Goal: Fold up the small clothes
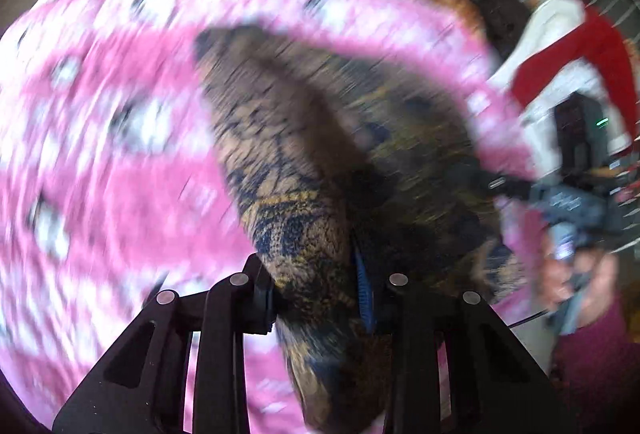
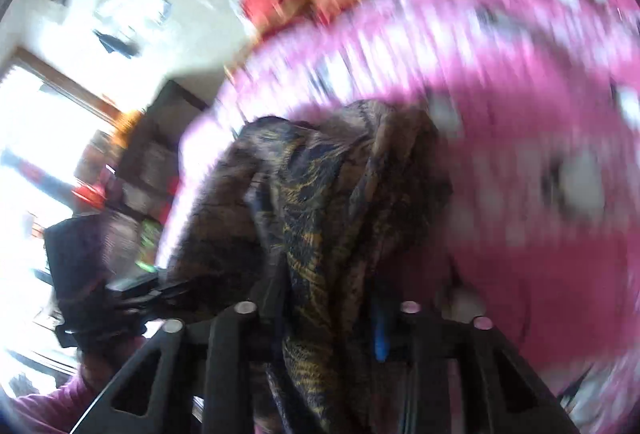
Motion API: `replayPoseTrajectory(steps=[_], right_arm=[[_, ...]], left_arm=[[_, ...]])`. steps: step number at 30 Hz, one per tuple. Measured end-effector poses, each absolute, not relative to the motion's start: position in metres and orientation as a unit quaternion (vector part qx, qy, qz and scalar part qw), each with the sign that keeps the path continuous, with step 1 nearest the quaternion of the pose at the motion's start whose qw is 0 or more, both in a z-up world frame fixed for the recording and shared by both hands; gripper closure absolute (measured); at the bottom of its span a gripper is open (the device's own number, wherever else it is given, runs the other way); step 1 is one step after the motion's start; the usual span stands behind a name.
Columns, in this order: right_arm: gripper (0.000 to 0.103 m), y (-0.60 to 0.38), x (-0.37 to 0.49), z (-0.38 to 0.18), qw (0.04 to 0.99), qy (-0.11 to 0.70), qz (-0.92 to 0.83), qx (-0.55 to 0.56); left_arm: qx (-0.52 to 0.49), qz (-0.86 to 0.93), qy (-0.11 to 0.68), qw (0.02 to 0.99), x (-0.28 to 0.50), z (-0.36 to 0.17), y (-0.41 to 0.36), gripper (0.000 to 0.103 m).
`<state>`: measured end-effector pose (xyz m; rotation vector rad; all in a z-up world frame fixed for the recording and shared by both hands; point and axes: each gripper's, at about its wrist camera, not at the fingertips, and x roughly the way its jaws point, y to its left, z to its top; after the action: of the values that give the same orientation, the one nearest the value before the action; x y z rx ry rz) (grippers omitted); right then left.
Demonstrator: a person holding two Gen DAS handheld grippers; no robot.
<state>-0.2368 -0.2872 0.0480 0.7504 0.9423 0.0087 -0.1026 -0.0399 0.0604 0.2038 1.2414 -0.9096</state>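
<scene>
Black left gripper is clamped on a bunched brown, dark-blue and gold patterned cloth, which runs forward from its fingers. Black right gripper pinches the same cloth, draped ahead of it. Beyond both lies a pink blanket with white figures, blurred. Person's hand holds the right gripper.

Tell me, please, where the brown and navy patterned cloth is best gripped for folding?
Grip the patterned cloth at its bunched end, coming from above as now: the left hand-held gripper and the right hand-held gripper each pinch it there, while the rest hangs over the pink blanket.
</scene>
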Motion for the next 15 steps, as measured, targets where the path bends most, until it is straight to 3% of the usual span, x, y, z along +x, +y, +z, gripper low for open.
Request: replayPoseTrajectory(steps=[2,6,8,9,15], right_arm=[[0.057,-0.284,-0.248,0.042,0.823,0.453,-0.032,0.340],[0.057,-0.288,-0.256,0.083,0.854,0.402,-0.052,0.326],[0.057,-0.280,-0.247,0.104,0.872,0.386,-0.043,0.298],[0.057,-0.275,-0.238,0.110,0.876,0.386,-0.032,0.285],[0.057,-0.257,-0.172,0.078,0.870,0.438,-0.051,0.221]], left_arm=[[0.082,-0.396,0.561,0.723,-0.105,0.055,-0.029,0.062],[0.076,-0.369,0.534,0.757,-0.104,0.077,-0.016,0.056],[0.087,-0.351,0.509,0.781,-0.101,0.087,-0.020,0.041],[0.089,-0.348,0.500,0.788,-0.102,0.089,-0.023,0.039],[0.124,-0.320,0.486,0.803,-0.096,0.074,-0.052,0.039]])
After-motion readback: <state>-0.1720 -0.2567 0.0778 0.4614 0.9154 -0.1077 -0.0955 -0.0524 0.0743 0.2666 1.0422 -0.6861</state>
